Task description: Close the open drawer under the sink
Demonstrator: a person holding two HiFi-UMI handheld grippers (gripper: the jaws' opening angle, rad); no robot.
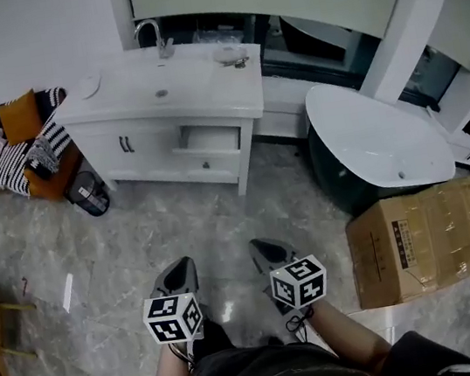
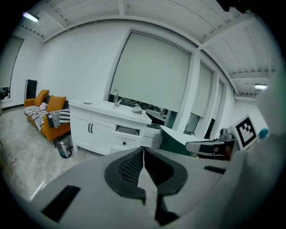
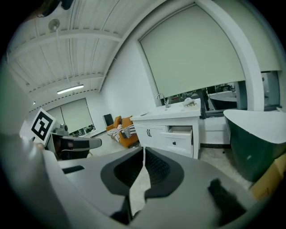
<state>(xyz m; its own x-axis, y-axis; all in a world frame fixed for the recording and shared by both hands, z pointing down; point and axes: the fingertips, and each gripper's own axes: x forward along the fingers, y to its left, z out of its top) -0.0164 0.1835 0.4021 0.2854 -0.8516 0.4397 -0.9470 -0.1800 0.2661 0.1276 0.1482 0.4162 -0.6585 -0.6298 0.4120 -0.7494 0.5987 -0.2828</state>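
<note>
Task thing: the drawer (image 1: 210, 140) is the upper one on the right side of the white sink cabinet (image 1: 126, 145). It sits just below the surface (image 1: 200, 77) that carries the basin, and it stands pulled out.
Done: nothing that I can see; the drawer front is clearly out from the cabinet face.
Left to do: by my judgement, all of it. The person must come up to the cabinet, put the tongs against the drawer front and push it in.
Distance: both tongs are well apart from the cabinet, with open floor (image 1: 222, 220) between them.
Left tongs (image 2: 143, 150): closed tip to tip, with nothing between them.
Right tongs (image 3: 144, 150): closed as well, and empty.
Around: a dark bathtub (image 1: 379, 146) and a cardboard box (image 1: 420, 242) stand at the right, an orange sofa (image 1: 15, 138) at the left.
Hard to see: the inside of the drawer shows only as a pale slot, so I cannot tell whether it holds anything.
Too small: the small things beside the faucet (image 1: 160, 37) cannot be named.
Cut off: the person's arms end at the lower edge of the head view.
</note>
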